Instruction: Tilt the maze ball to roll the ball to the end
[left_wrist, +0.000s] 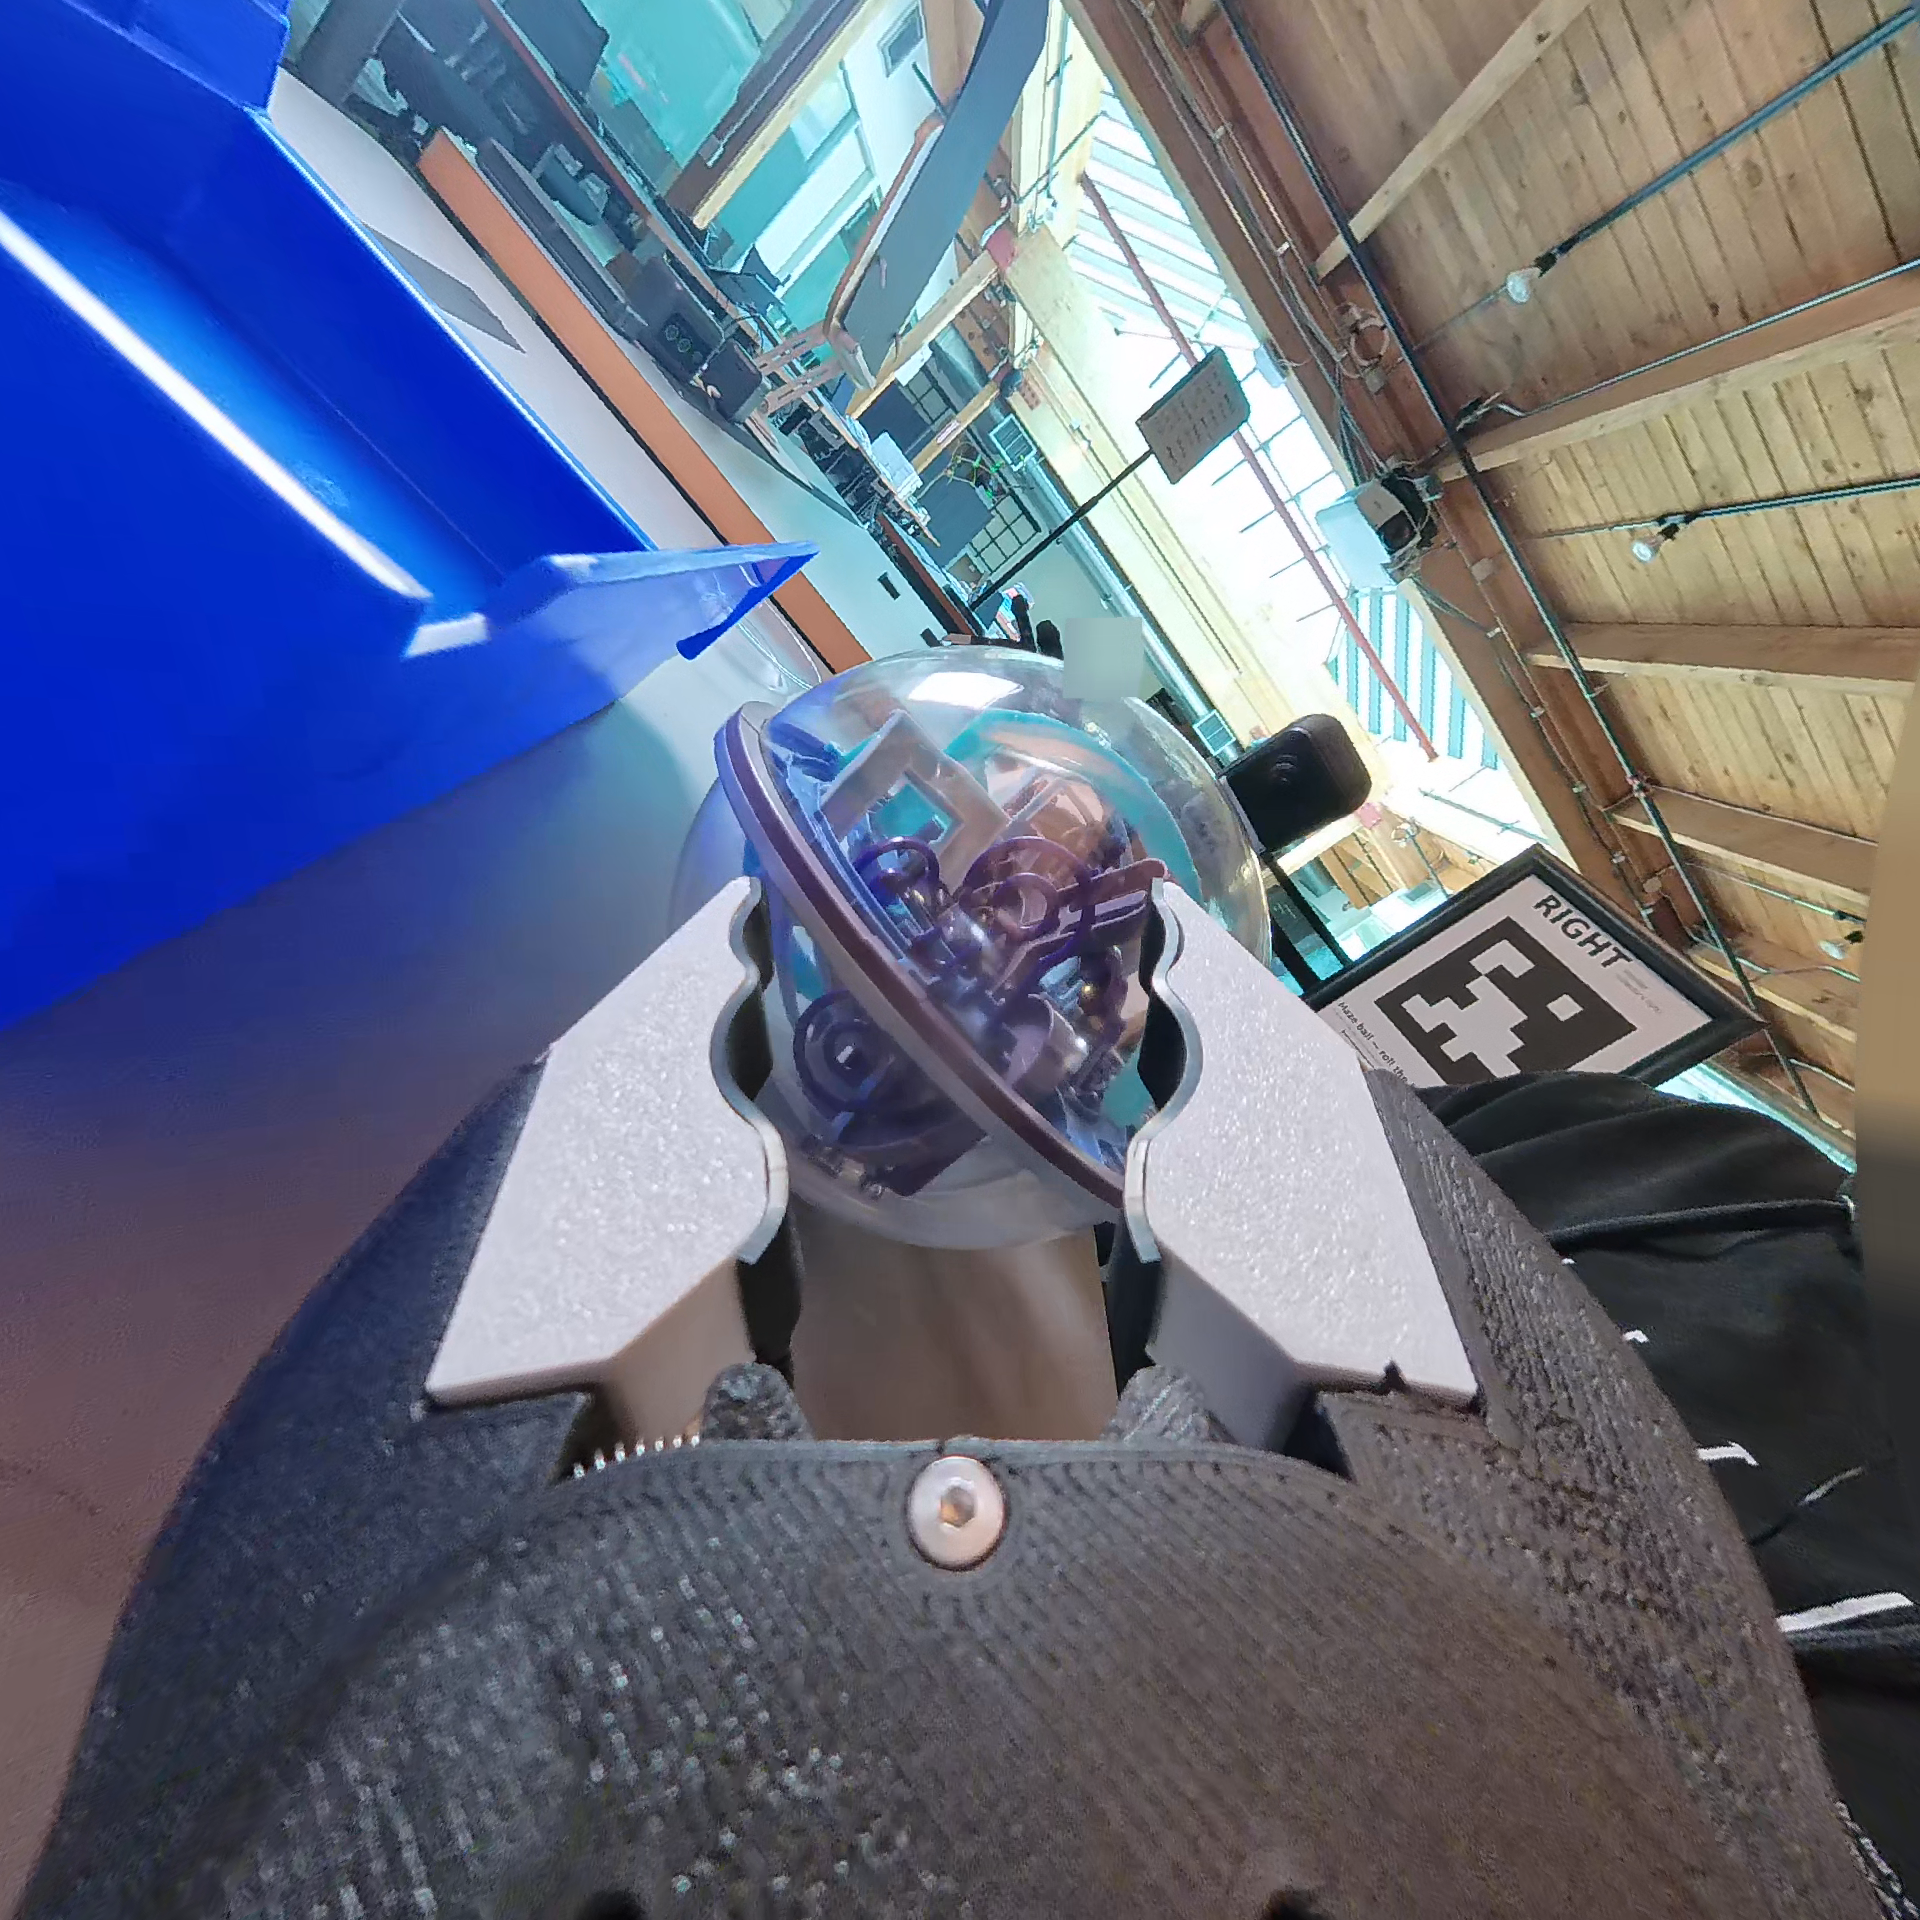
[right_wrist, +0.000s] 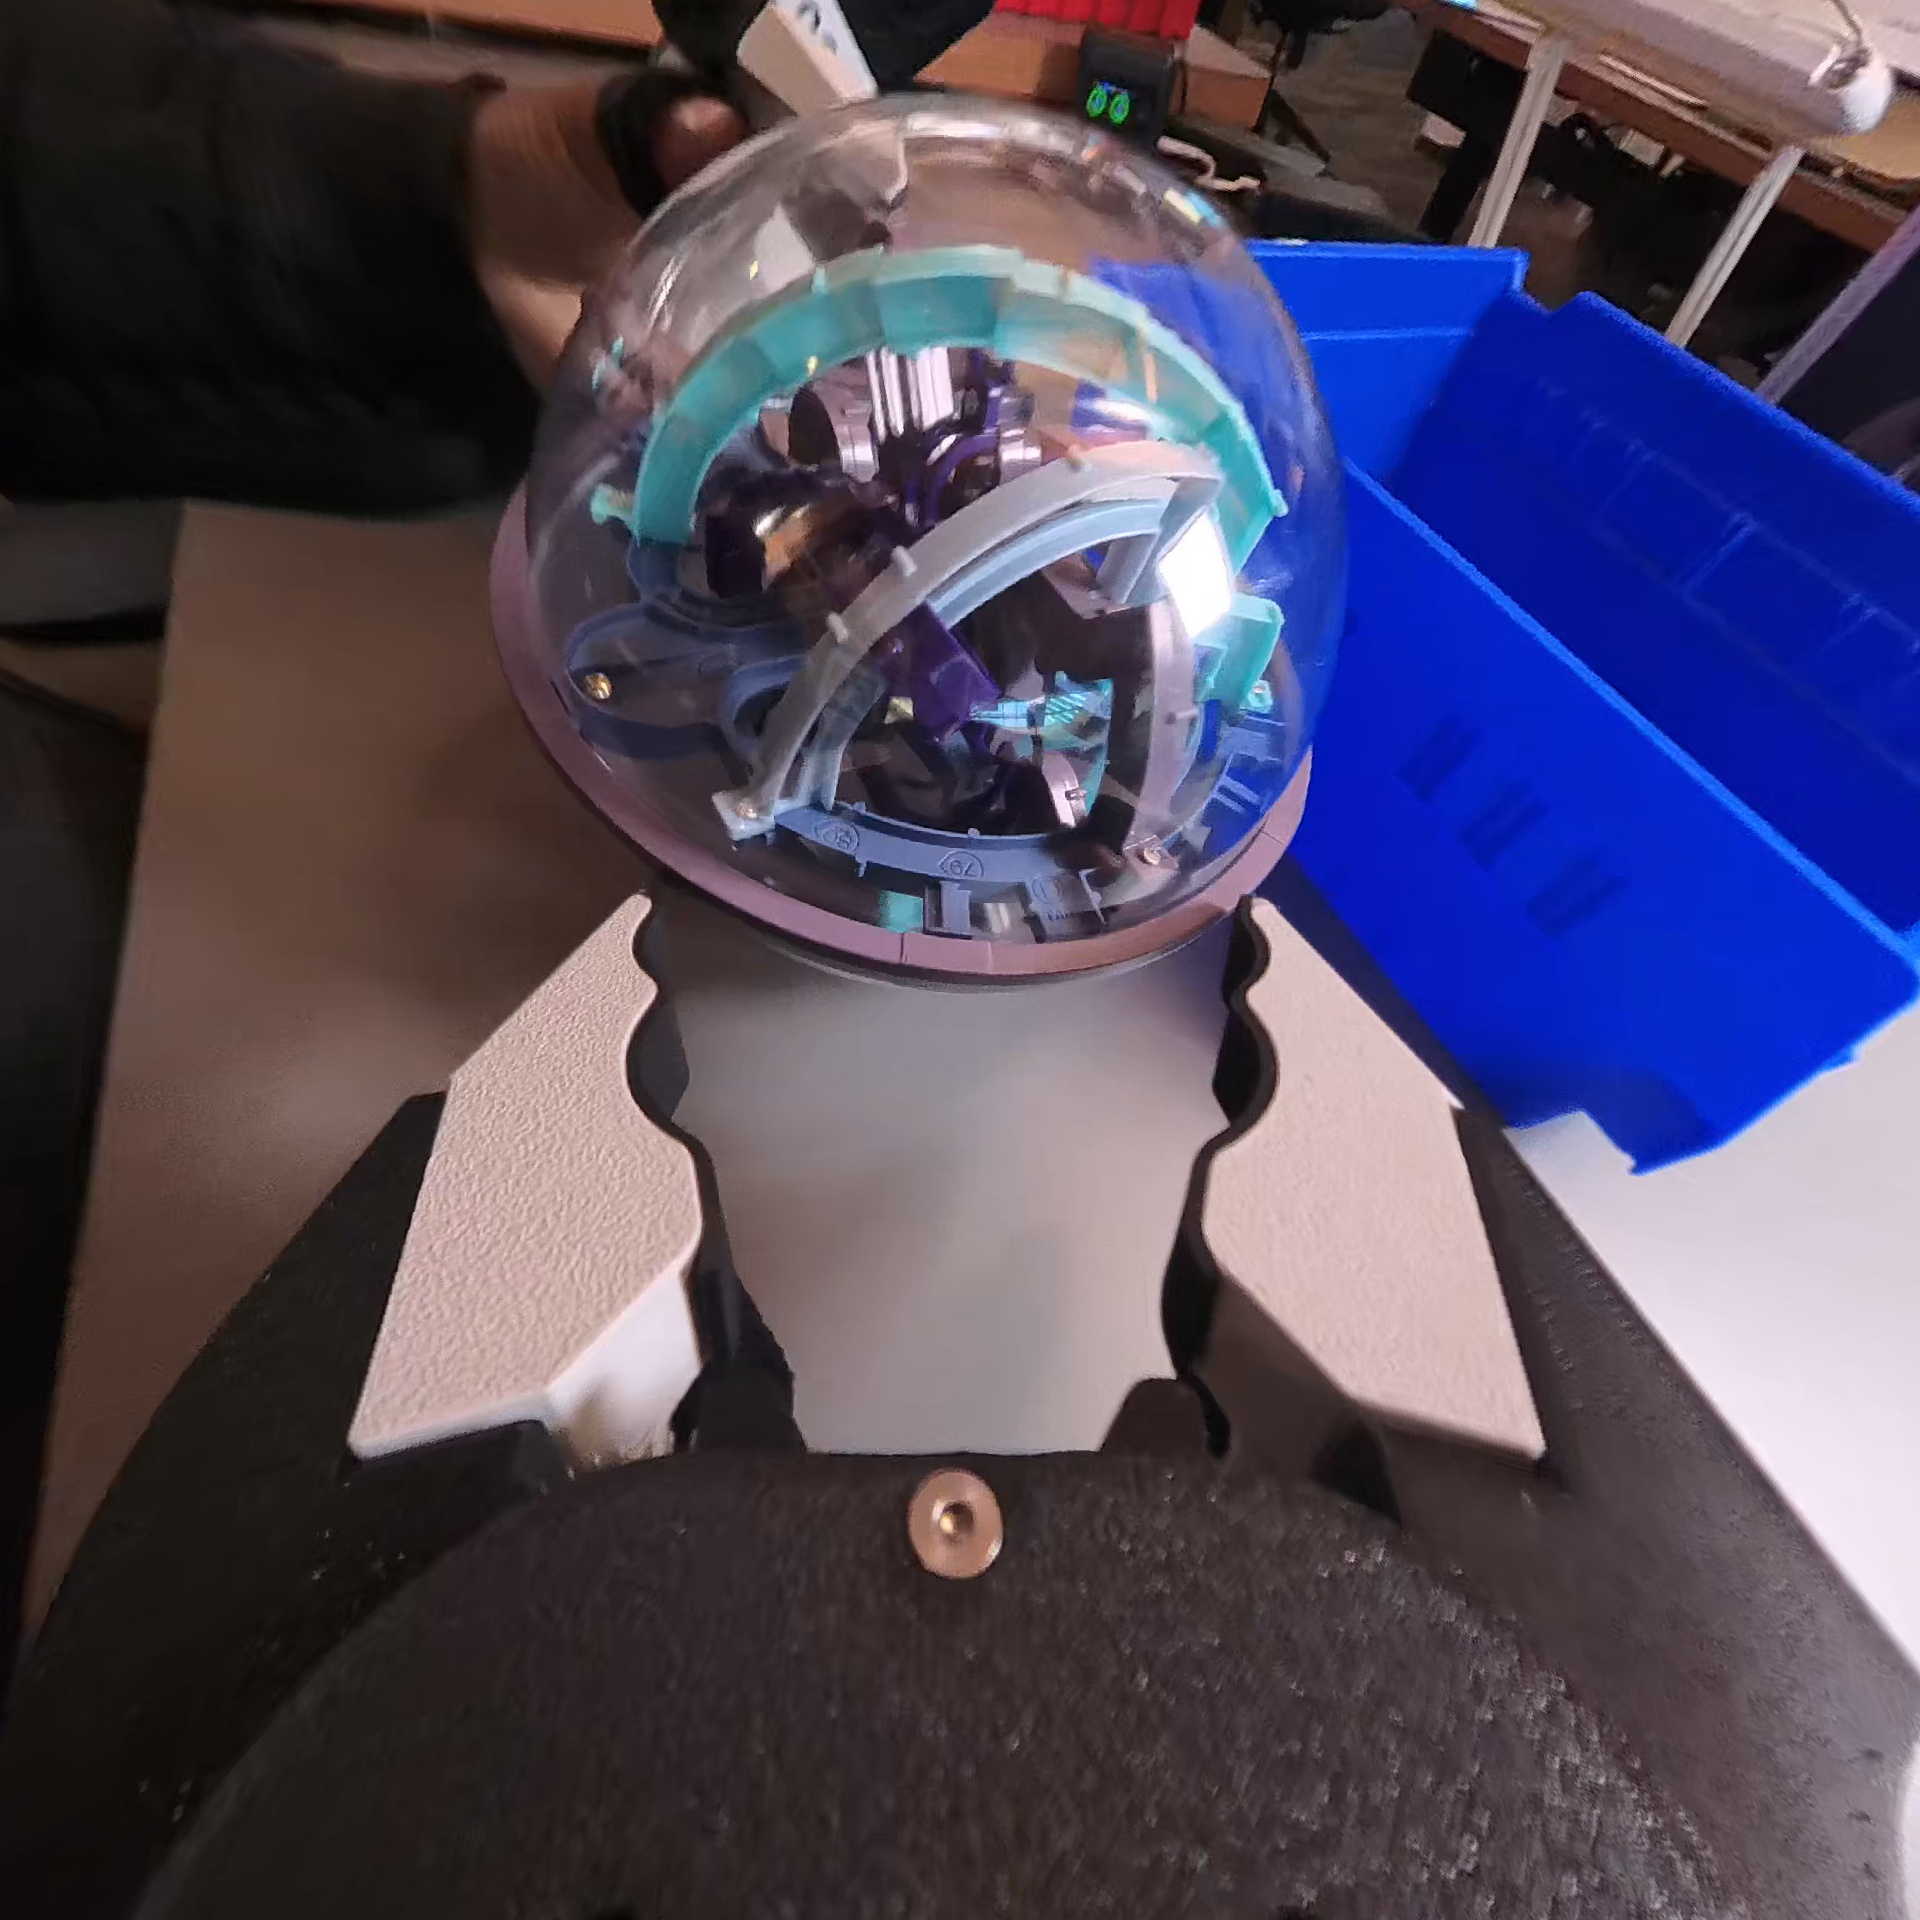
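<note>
The maze ball (left_wrist: 966, 935) is a clear sphere with a purple ring around its middle and purple, grey and teal tracks inside. My left gripper (left_wrist: 951, 904) is shut on it, one grey finger on each side, holding it tilted off the table. In the right wrist view the maze ball (right_wrist: 914, 561) stands dome-up at my right gripper (right_wrist: 948, 920). The right gripper's fingers are spread wide, with their tips against the ball just under the ring. The right gripper's black camera (left_wrist: 1299, 790) shows behind the ball. I cannot pick out the small ball inside.
A blue plastic bin (left_wrist: 260, 520) stands close on the pale table (right_wrist: 312, 935); it is just right of the ball in the right wrist view (right_wrist: 1662, 727). A framed tag card (left_wrist: 1538, 997) and a person's dark clothing (left_wrist: 1662, 1299) are nearby. A dark sleeve (right_wrist: 208, 260) reaches in.
</note>
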